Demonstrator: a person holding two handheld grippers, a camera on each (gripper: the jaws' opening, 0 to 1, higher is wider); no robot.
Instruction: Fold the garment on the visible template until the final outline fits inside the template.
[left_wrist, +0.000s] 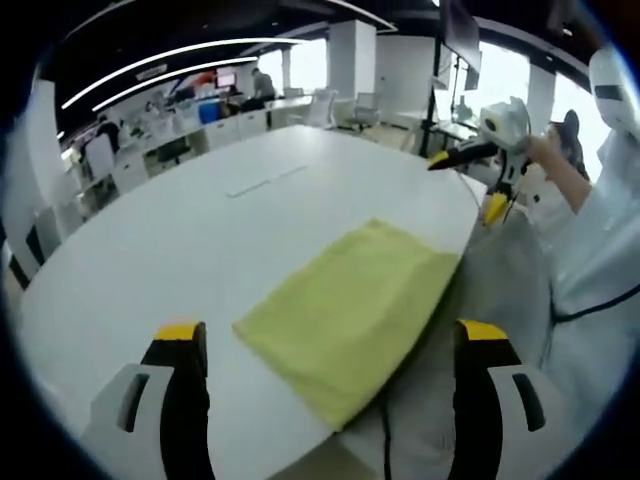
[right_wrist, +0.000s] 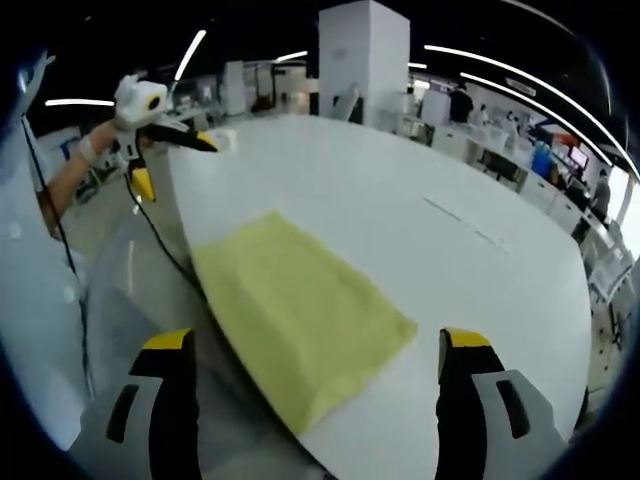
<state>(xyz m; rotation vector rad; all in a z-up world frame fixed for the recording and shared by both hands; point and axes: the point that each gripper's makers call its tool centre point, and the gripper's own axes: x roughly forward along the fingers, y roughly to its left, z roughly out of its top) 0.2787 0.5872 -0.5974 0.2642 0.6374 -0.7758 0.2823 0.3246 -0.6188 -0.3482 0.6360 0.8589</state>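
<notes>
One folded yellow garment (left_wrist: 352, 312) lies on one large white surface (left_wrist: 240, 230). Two grippers are in play: the left gripper (left_wrist: 330, 375) and the right gripper (right_wrist: 315, 385), each with two yellow-tipped jaws, so four jaws in all. One long pale strip (left_wrist: 265, 181) lies on the surface beyond the garment. One white square pillar (right_wrist: 365, 62) stands past the far edge. Several office chairs and a few distant people are too small to count.
</notes>
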